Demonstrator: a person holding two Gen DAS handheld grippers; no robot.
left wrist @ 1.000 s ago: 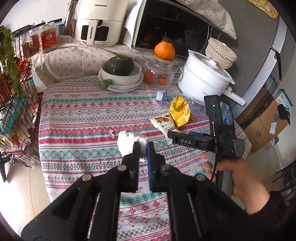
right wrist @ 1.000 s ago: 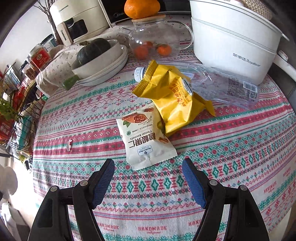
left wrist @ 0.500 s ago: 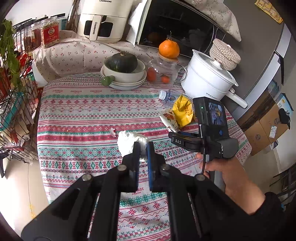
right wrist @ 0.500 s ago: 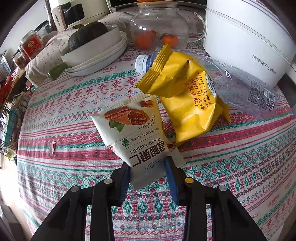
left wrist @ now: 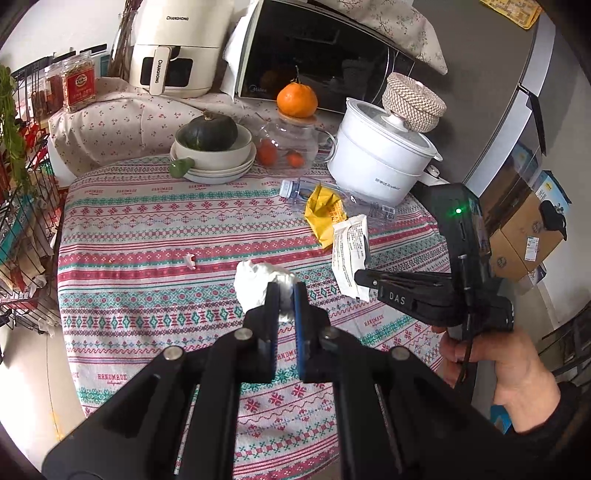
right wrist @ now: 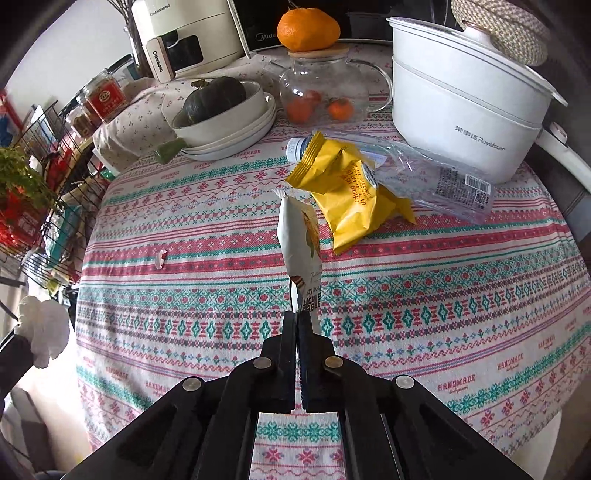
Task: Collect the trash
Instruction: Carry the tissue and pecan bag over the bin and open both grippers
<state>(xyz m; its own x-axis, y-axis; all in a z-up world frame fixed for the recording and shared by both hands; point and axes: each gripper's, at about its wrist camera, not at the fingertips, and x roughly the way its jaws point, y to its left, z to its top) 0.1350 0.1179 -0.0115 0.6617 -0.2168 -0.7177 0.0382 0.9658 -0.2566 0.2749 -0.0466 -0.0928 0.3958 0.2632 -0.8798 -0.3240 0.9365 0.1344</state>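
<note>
My left gripper is shut on a crumpled white tissue, held above the patterned tablecloth; the same tissue shows at the left edge of the right wrist view. My right gripper is shut on the lower edge of a white pecan-kernel snack packet, lifted edge-on off the cloth. From the left wrist view that packet hangs from the right gripper, held by a person's hand. A yellow snack bag and a crushed clear plastic bottle lie on the table behind. A tiny white scrap lies left.
At the table's back stand a white electric pot, a glass teapot with an orange on top, and stacked bowls holding a dark squash. A wire rack lines the left side. Cardboard boxes sit right.
My right gripper went from wide open above the pecan packet to shut on it, then rose with it so the packet now hangs edge-on. The left gripper kept the tissue.
</note>
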